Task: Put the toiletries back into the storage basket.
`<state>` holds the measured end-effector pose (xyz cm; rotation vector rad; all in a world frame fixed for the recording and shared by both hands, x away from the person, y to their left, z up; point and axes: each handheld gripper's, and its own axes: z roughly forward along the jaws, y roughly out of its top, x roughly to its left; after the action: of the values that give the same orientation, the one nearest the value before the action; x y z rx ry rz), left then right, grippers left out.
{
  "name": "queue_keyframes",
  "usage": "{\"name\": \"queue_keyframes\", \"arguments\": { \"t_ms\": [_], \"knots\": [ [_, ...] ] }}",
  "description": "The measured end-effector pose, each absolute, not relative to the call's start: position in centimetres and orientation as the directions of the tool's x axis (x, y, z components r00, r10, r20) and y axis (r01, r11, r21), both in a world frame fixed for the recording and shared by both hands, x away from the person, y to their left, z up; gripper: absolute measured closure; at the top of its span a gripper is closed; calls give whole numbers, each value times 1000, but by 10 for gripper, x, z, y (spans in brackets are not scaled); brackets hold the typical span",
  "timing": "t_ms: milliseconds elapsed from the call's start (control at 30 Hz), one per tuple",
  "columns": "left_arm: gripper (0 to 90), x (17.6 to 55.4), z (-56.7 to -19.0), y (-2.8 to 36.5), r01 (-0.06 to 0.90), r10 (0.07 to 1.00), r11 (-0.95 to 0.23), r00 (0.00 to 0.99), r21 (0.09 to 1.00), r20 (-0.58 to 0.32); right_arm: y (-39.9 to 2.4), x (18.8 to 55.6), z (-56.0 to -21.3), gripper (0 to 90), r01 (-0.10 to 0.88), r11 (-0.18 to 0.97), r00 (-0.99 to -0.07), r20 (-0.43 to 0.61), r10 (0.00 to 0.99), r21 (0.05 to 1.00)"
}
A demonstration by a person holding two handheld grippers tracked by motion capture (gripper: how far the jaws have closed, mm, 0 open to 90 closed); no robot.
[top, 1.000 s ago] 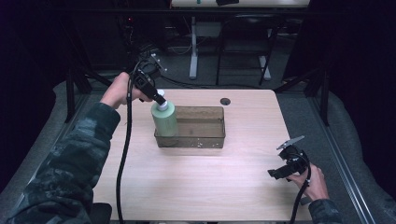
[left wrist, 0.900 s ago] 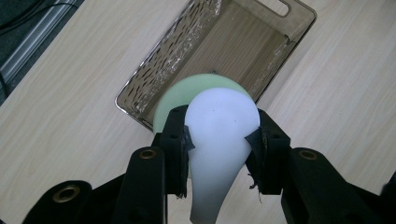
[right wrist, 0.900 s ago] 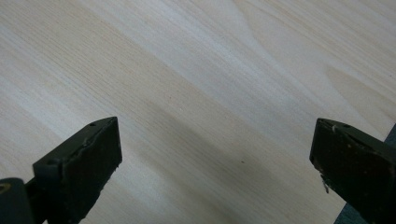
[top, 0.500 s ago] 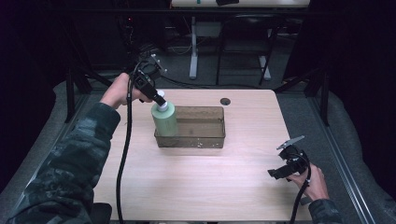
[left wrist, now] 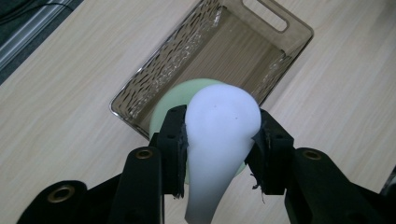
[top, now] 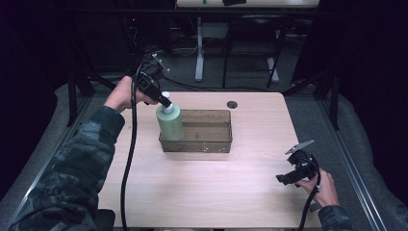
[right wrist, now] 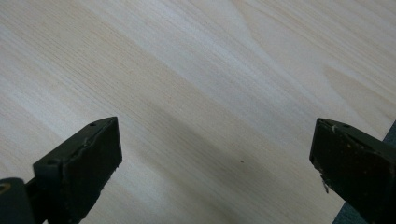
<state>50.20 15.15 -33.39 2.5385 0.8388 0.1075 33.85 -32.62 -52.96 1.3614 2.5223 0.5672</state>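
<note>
At about 10 o'clock on the tabletop [top: 202, 192], the left hand [top: 122, 94] holds the left tool [top: 165, 103] slanted down onto a green bottle [top: 170, 124]. In the left gripper view its jaws are pressed against both sides of the bottle's white cap [left wrist: 219, 135], so the tool has the bottle by its top. The bottle stands upright at the left end of a smoky clear bin [top: 202, 132], which sits a little past the tabletop's centre, toward 12 o'clock; whether the bottle's base touches the bin floor cannot be told. A small dark hole [top: 232, 104] lies just beyond the bin at 12 o'clock. At about 4 o'clock, well apart from the bin, the right hand [top: 325, 187] holds the right tool [top: 284, 179] low over bare wood, its jaws spread wide with nothing between them.
</note>
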Motion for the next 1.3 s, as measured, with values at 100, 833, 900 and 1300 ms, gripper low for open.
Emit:
{"name": "queue_keyframes", "arguments": {
  "t_ms": [100, 833, 900, 1300],
  "knots": [
    [477, 501, -334, 154, 555, 594, -700, 802, 450, -65, -326, 339, -530, 19, 752, 497, -547, -10, 837, 432],
    [85, 474, -320, 165, 552, 642, -623, 766, 554, -41, -326, 338, -528, 10, 751, 491, -544, -7, 839, 441],
    [62, 471, -319, 166, 550, 642, -621, 766, 558, -40, -326, 338, -528, 10, 751, 493, -545, -9, 838, 440],
    [2, 447, -332, 180, 559, 664, -599, 747, 573, -35, -326, 338, -529, 11, 753, 492, -544, -7, 839, 438]
  ]
}}
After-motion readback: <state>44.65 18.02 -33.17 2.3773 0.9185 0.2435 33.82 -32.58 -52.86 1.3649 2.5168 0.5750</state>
